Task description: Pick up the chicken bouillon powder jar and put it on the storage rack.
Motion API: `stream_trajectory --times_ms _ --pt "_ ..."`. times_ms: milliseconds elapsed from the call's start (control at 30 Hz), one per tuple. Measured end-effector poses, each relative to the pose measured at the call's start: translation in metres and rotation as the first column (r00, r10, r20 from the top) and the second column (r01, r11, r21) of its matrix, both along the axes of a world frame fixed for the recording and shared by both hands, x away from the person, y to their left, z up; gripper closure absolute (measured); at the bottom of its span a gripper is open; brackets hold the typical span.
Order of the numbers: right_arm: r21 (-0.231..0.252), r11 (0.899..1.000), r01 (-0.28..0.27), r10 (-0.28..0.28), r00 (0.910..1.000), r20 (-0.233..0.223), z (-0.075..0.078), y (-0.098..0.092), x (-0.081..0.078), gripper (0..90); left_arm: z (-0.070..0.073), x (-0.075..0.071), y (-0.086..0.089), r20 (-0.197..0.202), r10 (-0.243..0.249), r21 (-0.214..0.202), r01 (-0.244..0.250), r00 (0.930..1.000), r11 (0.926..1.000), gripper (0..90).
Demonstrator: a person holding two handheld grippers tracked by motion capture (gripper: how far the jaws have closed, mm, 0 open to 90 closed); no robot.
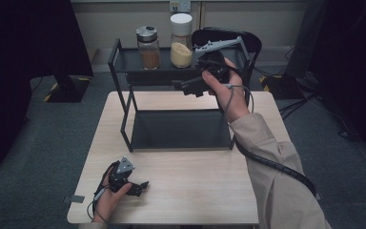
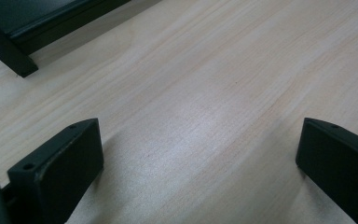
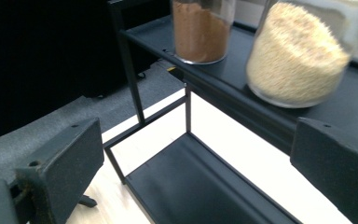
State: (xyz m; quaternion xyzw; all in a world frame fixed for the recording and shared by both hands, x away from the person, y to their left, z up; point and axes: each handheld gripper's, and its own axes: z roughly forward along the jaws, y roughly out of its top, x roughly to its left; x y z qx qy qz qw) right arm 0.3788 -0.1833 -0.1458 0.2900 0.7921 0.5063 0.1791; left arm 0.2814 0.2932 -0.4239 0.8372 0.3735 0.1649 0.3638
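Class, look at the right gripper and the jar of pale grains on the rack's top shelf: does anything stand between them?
Nothing visible does. The right gripper, jaws open, hangs in front of the top shelf, and the jar of pale grains stands unobstructed ahead; the jar of brown powder stands apart, off to one side.

A pale wooden table (image 1: 181, 195) bears a black two-tier rack (image 1: 124, 114) holding two jars.

Two jars (image 1: 148, 47) (image 1: 181, 40) stand side by side on the rack's (image 1: 124, 102) upper shelf, at the table's (image 1: 190, 186) far edge.
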Motion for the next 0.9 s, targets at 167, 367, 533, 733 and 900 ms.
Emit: stream_trajectory --times_ms 167,367,533,733,900 --pt "-0.003 1.0 -0.019 0.019 0.9998 -0.005 -0.012 0.001 -0.002 1.4 0.0 0.0 0.0 0.0 0.0 0.0 0.0 1.0 1.0 0.0" --pt "0.01 0.999 -0.038 0.038 0.9992 -0.013 -0.029 -0.001 -0.003 1.3 0.0 0.0 0.0 0.0 0.0 0.0 0.0 1.0 1.0 0.0" --pt "0.008 0.999 -0.04 0.04 0.9991 -0.013 -0.04 -0.001 -0.005 1.3 0.0 0.0 0.0 0.0 -0.001 0.001 0.001 1.0 1.0 0.0" --pt "0.003 0.999 -0.047 0.047 0.9988 -0.016 -0.049 0.0 -0.009 1.3 0.0 0.0 0.0 0.0 0.0 0.001 0.0 1.0 1.0 0.0" --pt "-0.002 0.999 -0.054 0.054 0.9983 -0.022 -0.058 0.001 -0.01 1.3 0.0 0.0 0.0 0.0 0.0 0.001 0.0 1.0 1.0 0.0"
